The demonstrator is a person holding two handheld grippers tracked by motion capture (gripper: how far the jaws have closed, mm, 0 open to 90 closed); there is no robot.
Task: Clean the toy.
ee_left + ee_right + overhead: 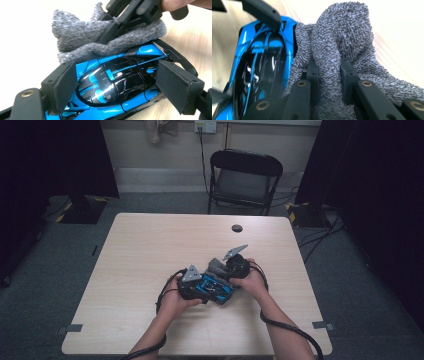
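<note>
Bare table (150, 240) all round; toy car (214, 289) and grey cloth (216, 266) crowded between both tongs.

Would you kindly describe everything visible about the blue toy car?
The blue toy car is a glossy model with a black roof, black panel lines and bright reflections; it looks like hard plastic or painted metal. It sits between the padded jaws of the left gripper, which press on its sides. A grey cloth, pinched by the right gripper, lies against one end of it, above the table.

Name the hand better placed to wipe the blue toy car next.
Right: its tool already pinches the grey cloth against the car, while the left tool clamps the car's sides.
</note>
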